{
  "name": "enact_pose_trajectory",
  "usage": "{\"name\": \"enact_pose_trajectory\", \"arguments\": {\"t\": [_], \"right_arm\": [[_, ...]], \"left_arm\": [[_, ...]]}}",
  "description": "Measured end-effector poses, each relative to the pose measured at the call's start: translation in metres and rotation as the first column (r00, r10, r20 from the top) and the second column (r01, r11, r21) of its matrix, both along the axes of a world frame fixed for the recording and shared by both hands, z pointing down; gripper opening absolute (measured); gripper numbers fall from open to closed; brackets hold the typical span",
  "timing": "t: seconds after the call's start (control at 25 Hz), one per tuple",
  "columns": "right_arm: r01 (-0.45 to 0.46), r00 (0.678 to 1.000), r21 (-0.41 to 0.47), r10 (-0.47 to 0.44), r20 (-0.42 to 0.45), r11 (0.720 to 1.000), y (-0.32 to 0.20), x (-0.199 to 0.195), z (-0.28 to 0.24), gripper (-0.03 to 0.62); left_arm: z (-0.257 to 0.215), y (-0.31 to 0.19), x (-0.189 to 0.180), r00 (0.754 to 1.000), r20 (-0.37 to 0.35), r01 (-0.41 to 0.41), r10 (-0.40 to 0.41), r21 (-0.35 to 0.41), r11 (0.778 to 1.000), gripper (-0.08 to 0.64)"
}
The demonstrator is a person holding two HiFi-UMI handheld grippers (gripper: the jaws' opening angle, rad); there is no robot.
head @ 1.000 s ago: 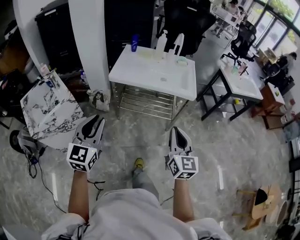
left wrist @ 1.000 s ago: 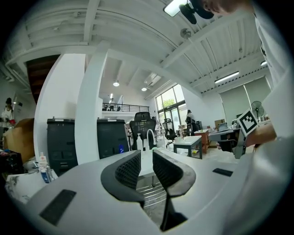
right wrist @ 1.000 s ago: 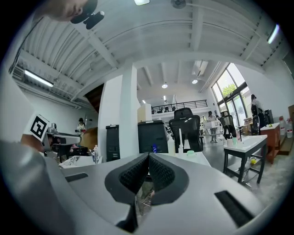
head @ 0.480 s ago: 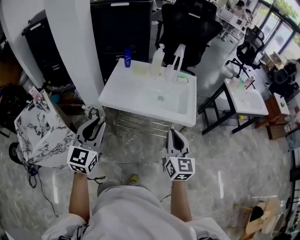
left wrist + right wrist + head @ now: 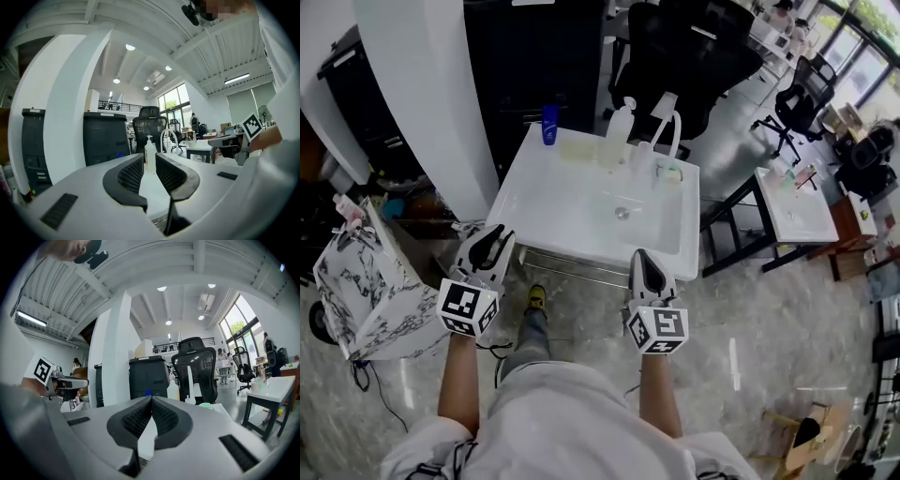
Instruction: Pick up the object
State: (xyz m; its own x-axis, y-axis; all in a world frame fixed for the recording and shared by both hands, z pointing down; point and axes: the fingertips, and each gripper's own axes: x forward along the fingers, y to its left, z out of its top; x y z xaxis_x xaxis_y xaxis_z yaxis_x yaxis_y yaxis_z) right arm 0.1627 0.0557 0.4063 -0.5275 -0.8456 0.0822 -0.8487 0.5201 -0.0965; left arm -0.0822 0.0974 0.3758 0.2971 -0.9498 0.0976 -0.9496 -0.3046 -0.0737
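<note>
1. Head view: you're standing at the near edge of the sink (image 5: 581,202). You're holding the L gripper (image 5: 492,234) and R gripper (image 5: 645,258) low and side by side, both pointing fwd over that edge. I'm reading that as a carry pose, w/ nothing picked yet. The task isn't saying which object. The candidates are all sitting along the far rim: blue bottle (image 5: 549,124) back left, pump bottle (image 5: 619,127) mid, tap (image 5: 667,117) beside it, and a green item (image 5: 668,172) by the tap's base. All are lying well apart from both grippers, across the basin.

2. Left gripper view: the L gripper (image 5: 150,158) jaws are standing slightly apart, a narrow slot, gripping nothing. The pump bottle (image 5: 149,147) is showing straight through that slot, far ahead, so I'm judging it the likely target. The tap (image 5: 165,138) is rising just right of it.

3. Right gripper view: the R gripper (image 5: 151,399) jaws are meeting at the tips, empty. The blue bottle (image 5: 148,392) cap is peeking just over them. The pump bottle (image 5: 174,387) is sitting right of the line, far off. You're needing to spread these jaws before this side can take anything.
</note>
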Motion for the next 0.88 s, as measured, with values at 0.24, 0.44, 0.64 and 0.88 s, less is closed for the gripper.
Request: {"name": "enact_pose_trajectory", "arguments": {"t": [0.24, 0.44, 0.64, 0.88], "right_arm": [[-0.05, 0.999, -0.02, 0.05, 0.007, 0.999, -0.085, -0.03, -0.003, 0.006], [-0.097, 0.995, -0.04, 0.097, 0.0, 0.994, -0.148, -0.055, -0.005, 0.006], [-0.143, 0.99, -0.035, 0.143, 0.0, 0.989, -0.206, -0.073, -0.015, 0.006], [-0.214, 0.977, -0.055, 0.214, -0.008, 0.975, -0.259, -0.087, -0.012, 0.006]], "left_arm": [[-0.001, -0.093, -0.031, 0.999, -0.004, -0.047, 0.046, -0.022, 0.999, 0.074], [-0.003, -0.168, -0.064, 0.997, -0.024, -0.076, 0.075, -0.039, 0.996, 0.074], [-0.009, -0.234, -0.086, 0.993, -0.032, -0.113, 0.112, -0.035, 0.993, 0.074], [-0.006, -0.299, -0.104, 0.985, -0.049, -0.167, 0.165, -0.05, 0.985, 0.074]]}}
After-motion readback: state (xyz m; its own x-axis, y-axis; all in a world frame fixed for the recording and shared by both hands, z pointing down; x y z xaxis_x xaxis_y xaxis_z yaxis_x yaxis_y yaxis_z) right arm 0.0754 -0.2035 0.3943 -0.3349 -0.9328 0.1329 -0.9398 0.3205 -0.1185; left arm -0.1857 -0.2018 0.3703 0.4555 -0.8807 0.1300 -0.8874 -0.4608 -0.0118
